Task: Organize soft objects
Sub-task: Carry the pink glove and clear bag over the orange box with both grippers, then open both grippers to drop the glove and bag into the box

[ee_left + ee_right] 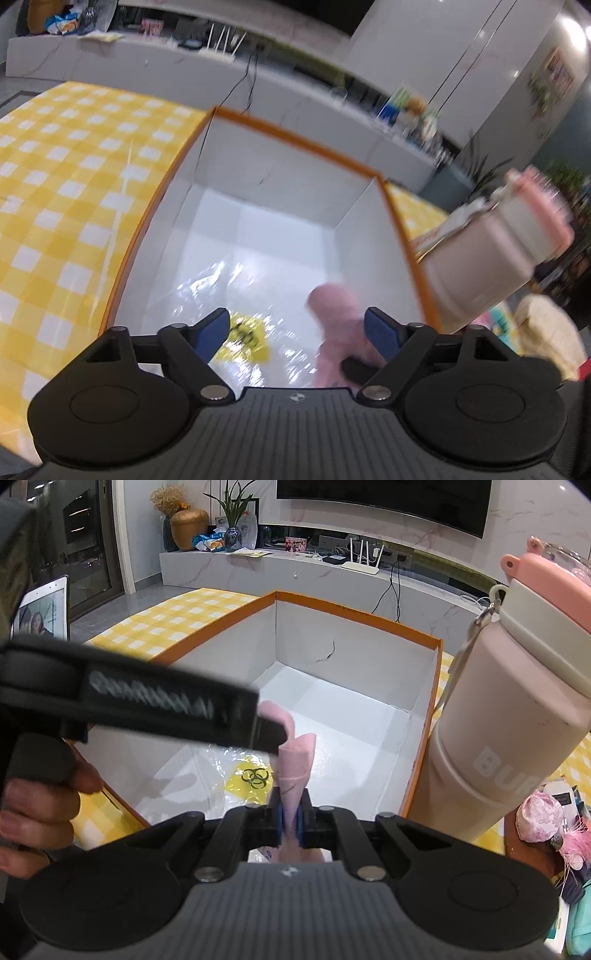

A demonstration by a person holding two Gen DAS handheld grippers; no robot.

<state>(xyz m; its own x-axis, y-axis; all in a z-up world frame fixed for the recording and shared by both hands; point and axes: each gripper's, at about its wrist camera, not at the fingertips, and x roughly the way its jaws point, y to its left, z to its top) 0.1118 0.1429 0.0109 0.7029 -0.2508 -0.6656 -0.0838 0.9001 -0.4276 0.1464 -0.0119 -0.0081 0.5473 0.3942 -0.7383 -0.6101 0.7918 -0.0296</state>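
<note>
Pinched between the blue pads of my right gripper [291, 821], the rolled pink felt cloth [295, 760] stands over the orange-rimmed white cardboard box [354, 616]. My left gripper [297, 334] hangs beside it, jaws spread wide and gripping nothing. I judge the step to be lowering the cloth into the box; next the right jaws must release it low. A crinkled clear plastic bag with a yellow label [255, 777] already lies inside. The tall pink insulated bottle [509, 709] crowds the box's right wall on the yellow-checked counter [66, 155].
</note>
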